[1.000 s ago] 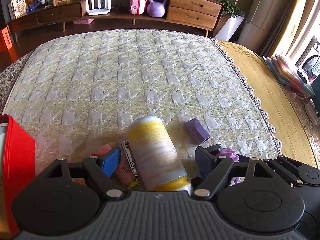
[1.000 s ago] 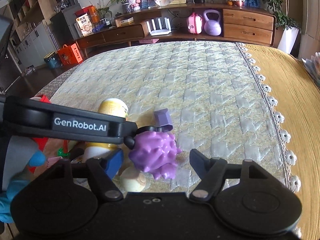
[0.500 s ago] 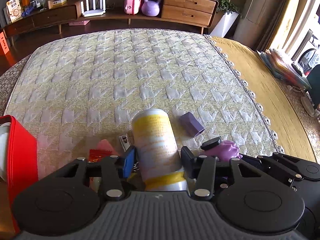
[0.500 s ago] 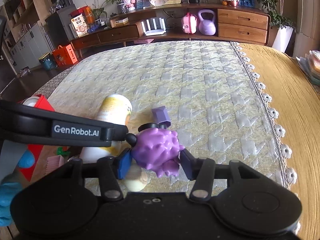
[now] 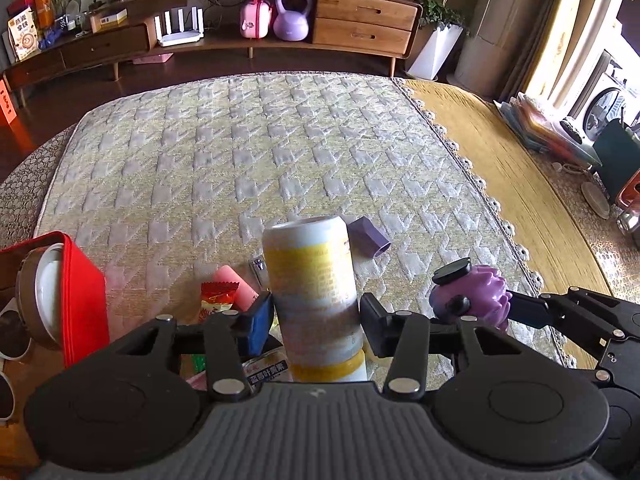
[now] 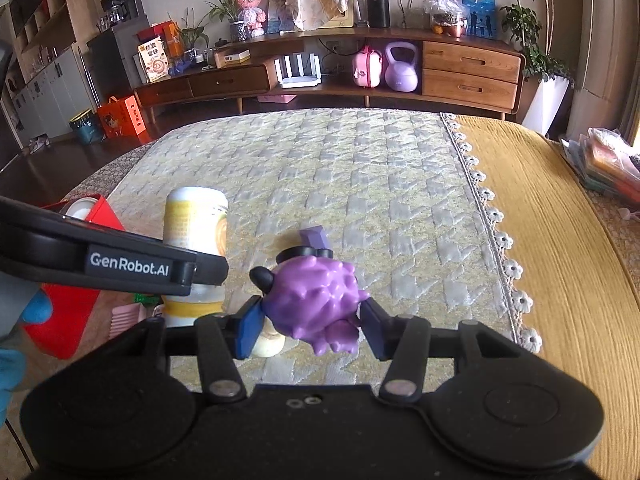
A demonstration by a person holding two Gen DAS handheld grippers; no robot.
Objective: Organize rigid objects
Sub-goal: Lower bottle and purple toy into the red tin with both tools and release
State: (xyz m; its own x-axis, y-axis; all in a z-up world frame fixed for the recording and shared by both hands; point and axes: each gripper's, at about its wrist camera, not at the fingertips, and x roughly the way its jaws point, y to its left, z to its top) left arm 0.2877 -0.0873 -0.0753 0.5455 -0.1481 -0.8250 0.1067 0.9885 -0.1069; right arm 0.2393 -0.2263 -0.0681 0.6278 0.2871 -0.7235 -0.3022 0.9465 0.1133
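Quilted cream-and-grey bedding covers the work surface, edged on the right by a lace trim and a mustard-yellow cloth; behind it a long wooden sideboard carries a lilac kettlebell, a pink case and a white router. The left gripper is clamped on a white-and-yellow bottle, its blue-faced pad and black pad pressed against the bottle's lower body, and the bottle stands upright between them with its top pointing away from the camera. The right gripper is clenched around a purple spiky toy — a bumpy figure with black knobs on its upper left side — which sits squeezed between the two fingers. In the left wrist view this same toy appears just to the right of the bottle, held at about the same level. A small purple block lies on the bedding just beyond both held things. To the left stands a red box with a round white-lined lid leaning against it. Near the bottle's base lie a pink cylinder, a red-and-yellow snack packet and a nail clipper; a pale rounded object rests beneath the right gripper's left finger — what it is cannot be told.
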